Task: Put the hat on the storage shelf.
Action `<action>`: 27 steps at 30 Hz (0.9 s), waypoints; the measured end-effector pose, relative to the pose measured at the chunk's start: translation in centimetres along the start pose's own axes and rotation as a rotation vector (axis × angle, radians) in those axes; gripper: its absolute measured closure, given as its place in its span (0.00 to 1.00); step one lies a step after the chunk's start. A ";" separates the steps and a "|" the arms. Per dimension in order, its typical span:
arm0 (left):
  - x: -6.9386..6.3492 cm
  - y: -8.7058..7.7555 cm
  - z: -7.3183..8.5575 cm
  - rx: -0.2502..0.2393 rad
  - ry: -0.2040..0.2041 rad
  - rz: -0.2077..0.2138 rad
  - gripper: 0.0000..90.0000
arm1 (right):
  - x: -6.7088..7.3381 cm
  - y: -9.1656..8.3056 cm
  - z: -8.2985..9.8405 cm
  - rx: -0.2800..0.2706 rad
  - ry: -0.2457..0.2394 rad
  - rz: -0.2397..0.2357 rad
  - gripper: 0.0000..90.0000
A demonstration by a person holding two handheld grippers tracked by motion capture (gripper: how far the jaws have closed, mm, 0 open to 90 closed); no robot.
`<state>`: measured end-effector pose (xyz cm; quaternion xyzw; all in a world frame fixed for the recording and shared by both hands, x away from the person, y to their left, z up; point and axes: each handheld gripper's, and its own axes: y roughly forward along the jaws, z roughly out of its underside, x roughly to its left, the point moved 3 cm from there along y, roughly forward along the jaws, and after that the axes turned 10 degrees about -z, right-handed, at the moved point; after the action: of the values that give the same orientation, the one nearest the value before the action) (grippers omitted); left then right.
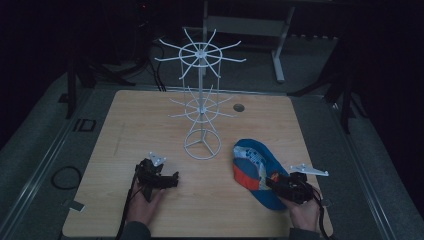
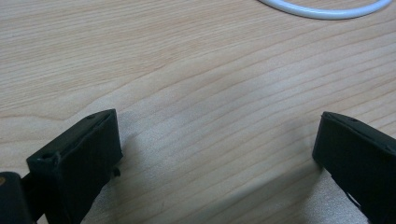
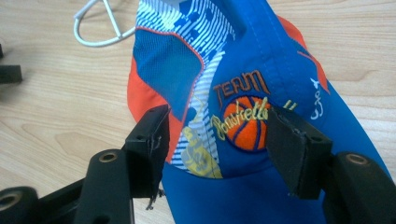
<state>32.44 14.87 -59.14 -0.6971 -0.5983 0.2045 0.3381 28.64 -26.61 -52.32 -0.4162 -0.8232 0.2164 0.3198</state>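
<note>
A blue and orange cap (image 1: 252, 167) with a basketball badge lies flat on the wooden table (image 1: 150, 125), right of centre. My right gripper (image 1: 271, 182) is at the cap's near edge. In the right gripper view it (image 3: 217, 126) stands open, one jaw on each side of the cap's (image 3: 243, 70) badge, low over the fabric. My left gripper (image 1: 174, 178) rests low on the table left of the cap, pointing right. Its jaws (image 2: 217, 135) are wide open over bare wood, holding nothing.
A white wire display rack (image 1: 201, 100) with two tiers of spoke hooks stands behind the grippers at the table's middle. Its ring base (image 1: 202, 145) sits between them; an arc of the ring base (image 2: 327, 10) lies just ahead of the left gripper. A small round hole (image 1: 238, 107) lies farther back.
</note>
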 end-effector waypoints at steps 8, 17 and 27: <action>0.0 0.0 0.0 0.001 0.001 -0.001 0.02 | 0.1 -0.2 -0.5 0.004 -0.008 -0.018 0.44; 0.0 0.0 0.0 0.001 0.001 -0.001 0.02 | -0.7 -0.6 -1.3 0.035 -0.002 -0.011 0.39; 0.0 0.0 0.0 0.001 0.001 -0.001 0.02 | -1.1 -0.4 -3.5 0.130 -0.133 0.011 0.36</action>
<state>32.43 14.87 -59.13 -0.6967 -0.5984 0.2043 0.3388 31.39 -27.45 -49.95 -0.3839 -0.8246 0.2982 0.2895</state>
